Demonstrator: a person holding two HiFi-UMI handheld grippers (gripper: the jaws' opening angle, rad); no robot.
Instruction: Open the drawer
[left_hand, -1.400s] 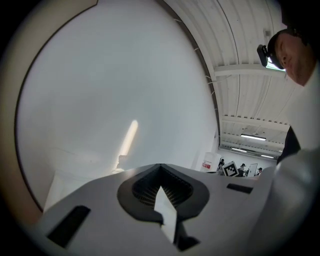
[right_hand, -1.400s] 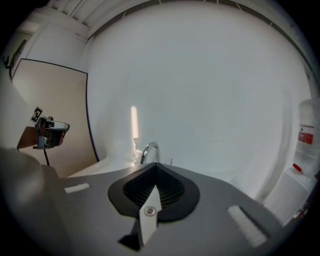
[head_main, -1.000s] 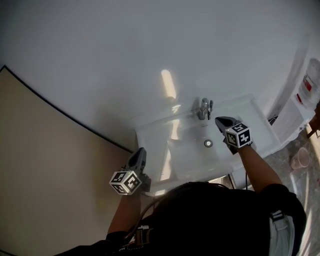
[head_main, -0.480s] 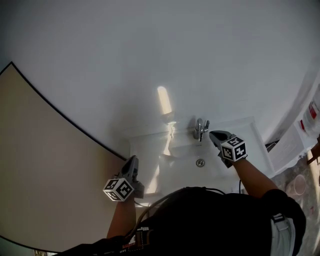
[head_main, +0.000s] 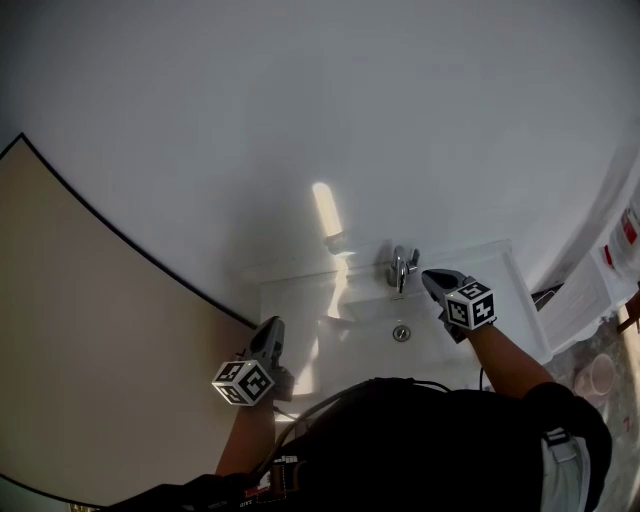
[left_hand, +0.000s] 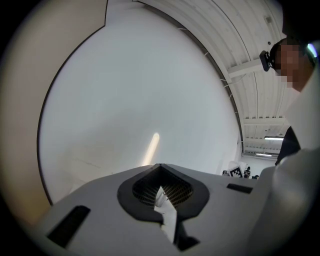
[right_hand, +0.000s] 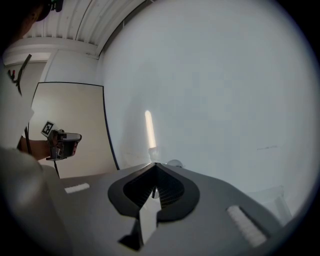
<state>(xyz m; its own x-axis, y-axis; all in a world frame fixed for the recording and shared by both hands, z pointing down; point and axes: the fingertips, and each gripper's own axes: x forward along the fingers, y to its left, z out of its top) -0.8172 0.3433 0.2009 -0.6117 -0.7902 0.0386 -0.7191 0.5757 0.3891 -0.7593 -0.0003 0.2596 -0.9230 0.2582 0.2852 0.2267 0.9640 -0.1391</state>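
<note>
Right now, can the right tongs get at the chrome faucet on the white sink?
Probably yes. The right tongs hover close beside the chrome faucet, over the white sink, shut and empty, and nothing stands between them.

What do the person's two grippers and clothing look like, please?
The left gripper and right gripper are both grey with darker claw tips. Each carries a white cube printed with black square markers. The person wears a black short-sleeved top.
</note>
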